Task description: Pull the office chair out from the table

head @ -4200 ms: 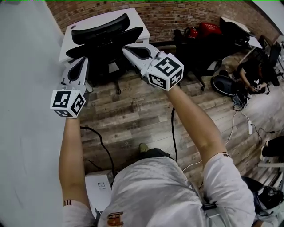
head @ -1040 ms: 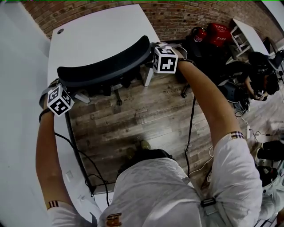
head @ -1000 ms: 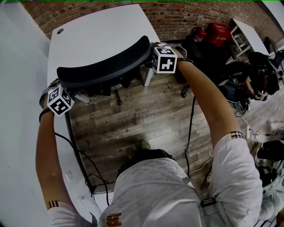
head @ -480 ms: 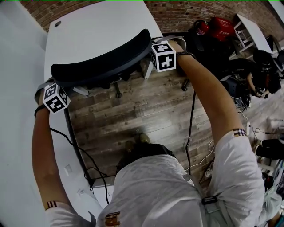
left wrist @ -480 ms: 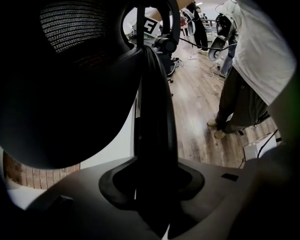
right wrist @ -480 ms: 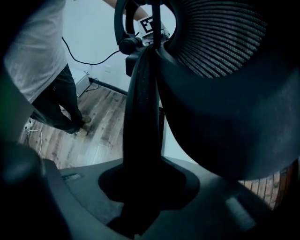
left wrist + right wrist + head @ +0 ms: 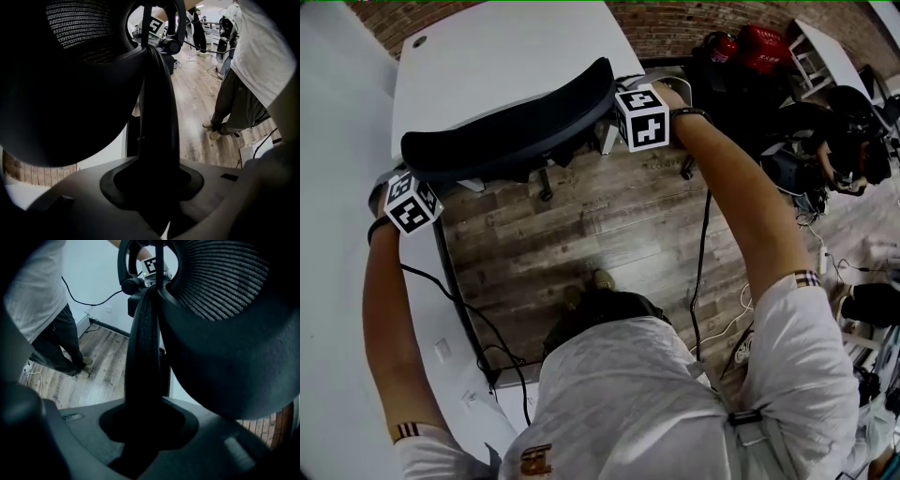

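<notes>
The black office chair shows its curved mesh backrest [image 7: 506, 127] in front of the white table [image 7: 487, 47], with the seat tucked under it. My left gripper [image 7: 397, 178] is at the backrest's left end and my right gripper [image 7: 617, 101] at its right end. In the left gripper view the backrest's black edge frame [image 7: 157, 112] runs down into the gap of my left gripper [image 7: 154, 187]. The right gripper view shows the same edge frame [image 7: 143, 348] filling my right gripper [image 7: 145, 427]. Both pairs of jaws are closing on that frame.
A white desk surface [image 7: 337, 309] runs along the left with a black cable [image 7: 473, 323] hanging at its edge. Another cable [image 7: 703, 234] trails on the wooden floor [image 7: 581, 225]. Red bags [image 7: 759, 47], a second dark chair [image 7: 741, 103] and a seated person [image 7: 853, 141] crowd the right.
Both grippers have gone from wide open to closed round the ends of the backrest. Hands and backrest have shifted a little to the left in the head view.
</notes>
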`<state>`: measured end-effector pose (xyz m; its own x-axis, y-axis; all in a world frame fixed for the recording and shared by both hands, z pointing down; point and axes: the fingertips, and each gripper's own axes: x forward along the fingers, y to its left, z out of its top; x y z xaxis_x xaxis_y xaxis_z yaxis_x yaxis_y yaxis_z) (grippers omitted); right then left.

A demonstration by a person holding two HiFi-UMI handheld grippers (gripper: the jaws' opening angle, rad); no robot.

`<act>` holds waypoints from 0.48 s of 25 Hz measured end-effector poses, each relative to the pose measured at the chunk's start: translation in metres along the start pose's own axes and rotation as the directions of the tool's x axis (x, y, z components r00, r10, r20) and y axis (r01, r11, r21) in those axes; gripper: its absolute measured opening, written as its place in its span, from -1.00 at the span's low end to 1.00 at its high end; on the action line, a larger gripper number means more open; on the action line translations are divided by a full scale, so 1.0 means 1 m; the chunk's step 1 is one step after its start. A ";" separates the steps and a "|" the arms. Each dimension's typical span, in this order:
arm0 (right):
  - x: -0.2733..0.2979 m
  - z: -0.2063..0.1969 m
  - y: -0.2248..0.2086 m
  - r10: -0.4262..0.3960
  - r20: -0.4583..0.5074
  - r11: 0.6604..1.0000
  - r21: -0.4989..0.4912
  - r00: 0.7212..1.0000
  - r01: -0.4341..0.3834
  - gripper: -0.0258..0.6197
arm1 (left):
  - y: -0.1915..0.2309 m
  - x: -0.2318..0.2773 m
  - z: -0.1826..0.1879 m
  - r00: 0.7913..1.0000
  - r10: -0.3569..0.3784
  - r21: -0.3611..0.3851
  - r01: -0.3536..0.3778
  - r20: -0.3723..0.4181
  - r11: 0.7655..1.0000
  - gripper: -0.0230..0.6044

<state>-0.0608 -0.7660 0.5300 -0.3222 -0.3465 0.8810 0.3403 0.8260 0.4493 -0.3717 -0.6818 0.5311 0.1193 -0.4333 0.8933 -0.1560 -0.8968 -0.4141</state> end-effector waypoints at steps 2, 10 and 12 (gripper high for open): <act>-0.004 0.002 0.010 -0.002 -0.003 1.000 0.004 1.000 0.002 -0.63 | -0.011 -0.004 0.001 1.000 0.002 0.003 -0.002 0.002 1.000 -0.52; -0.022 0.016 0.048 0.001 -0.009 1.000 0.016 1.000 -0.001 -0.63 | -0.051 -0.018 -0.001 1.000 -0.008 -0.001 0.008 0.007 1.000 -0.54; -0.029 0.023 0.060 -0.003 -0.009 1.000 0.020 1.000 0.003 -0.63 | -0.062 -0.024 -0.002 1.000 -0.007 0.007 0.007 0.009 1.000 -0.54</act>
<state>-0.0508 -0.6961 0.5280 -0.3155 -0.3531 0.8808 0.3214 0.8336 0.4493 -0.3664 -0.6159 0.5359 0.1289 -0.4276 0.8947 -0.1485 -0.9004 -0.4089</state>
